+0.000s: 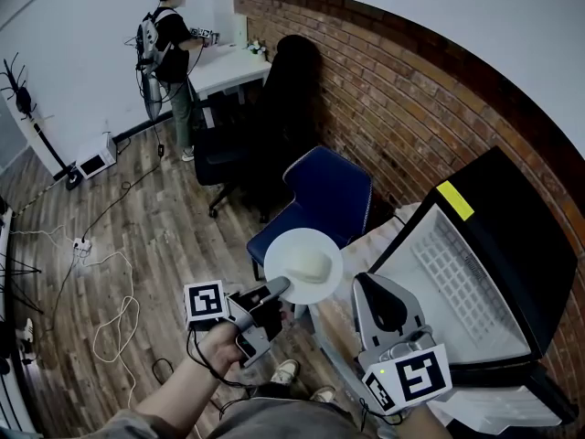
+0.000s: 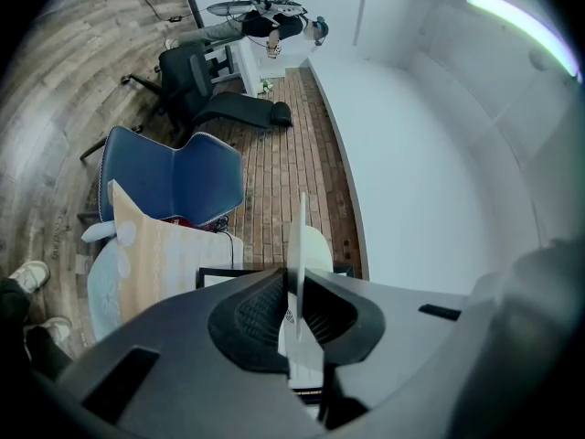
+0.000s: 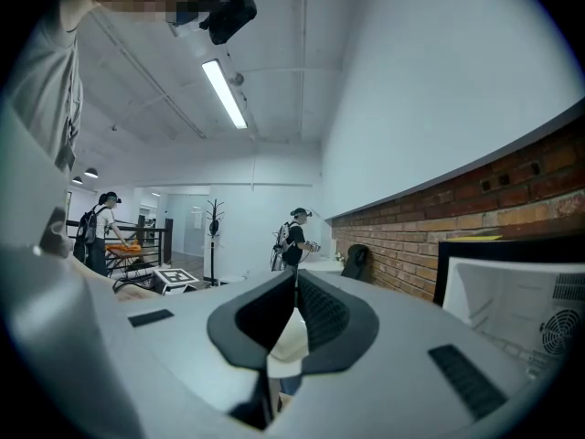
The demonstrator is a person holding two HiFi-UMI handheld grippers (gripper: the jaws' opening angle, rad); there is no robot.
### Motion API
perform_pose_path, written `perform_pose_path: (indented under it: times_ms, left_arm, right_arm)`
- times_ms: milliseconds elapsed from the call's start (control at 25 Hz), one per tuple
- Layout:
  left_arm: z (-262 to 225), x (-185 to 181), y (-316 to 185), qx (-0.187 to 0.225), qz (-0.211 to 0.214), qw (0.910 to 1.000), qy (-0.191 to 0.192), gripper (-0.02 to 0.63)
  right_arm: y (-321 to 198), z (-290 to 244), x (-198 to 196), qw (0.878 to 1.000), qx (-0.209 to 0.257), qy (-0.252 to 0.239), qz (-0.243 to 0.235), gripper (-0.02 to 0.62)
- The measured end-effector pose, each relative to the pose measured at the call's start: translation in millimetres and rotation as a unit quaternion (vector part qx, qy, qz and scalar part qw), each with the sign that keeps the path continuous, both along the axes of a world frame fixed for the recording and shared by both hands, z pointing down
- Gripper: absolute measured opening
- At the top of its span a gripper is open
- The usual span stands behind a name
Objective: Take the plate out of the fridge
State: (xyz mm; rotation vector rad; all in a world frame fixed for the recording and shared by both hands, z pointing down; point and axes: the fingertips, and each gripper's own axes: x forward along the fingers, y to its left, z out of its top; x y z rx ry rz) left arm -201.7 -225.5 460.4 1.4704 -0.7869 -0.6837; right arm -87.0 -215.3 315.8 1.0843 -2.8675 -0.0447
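Note:
A round white plate [image 1: 306,250] with a pale lump of food on it hangs in the air left of the open fridge [image 1: 512,245]. My left gripper [image 1: 279,289] is shut on the plate's near rim. In the left gripper view the plate [image 2: 300,236] stands edge-on, pinched between the jaws of the left gripper [image 2: 294,286]. My right gripper [image 1: 366,286] sits just right of the plate, in front of the fridge, with nothing in it. In its own view the right gripper [image 3: 294,282] has its tips touching.
The black fridge shows its white inside [image 3: 512,300] against a brick wall. A blue chair [image 1: 329,190] stands below the plate, beside a cloth-covered table [image 2: 155,254]. A black office chair [image 1: 228,149] and a person [image 1: 169,44] at a white desk are farther off. Cables [image 1: 110,327] lie on the wood floor.

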Motion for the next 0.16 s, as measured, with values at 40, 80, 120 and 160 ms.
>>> perform_pose_path:
  times_ms: [40,80,120,160]
  left_arm:
    - [-0.2,0.3,0.1,0.000,0.000,1.0000,0.000,0.040]
    - [-0.3,0.7,0.3,0.000,0.000,1.0000,0.000,0.040]
    - [-0.3,1.1,0.4,0.000,0.001,1.0000,-0.001,0.040]
    - [-0.4,1.5,0.5,0.000,0.001,1.0000,-0.002,0.040]
  right_arm:
    - [0.2,-0.2,0.5,1.000,0.000,0.000,0.000,0.031]
    - [0.4,-0.4,1.0,1.000,0.000,0.000,0.001,0.031]
    - [0.6,-0.6,1.5,1.000,0.000,-0.001,0.001,0.031]
    - [0.8,-0.8,2.1,1.000,0.000,-0.001,0.002,0.031]
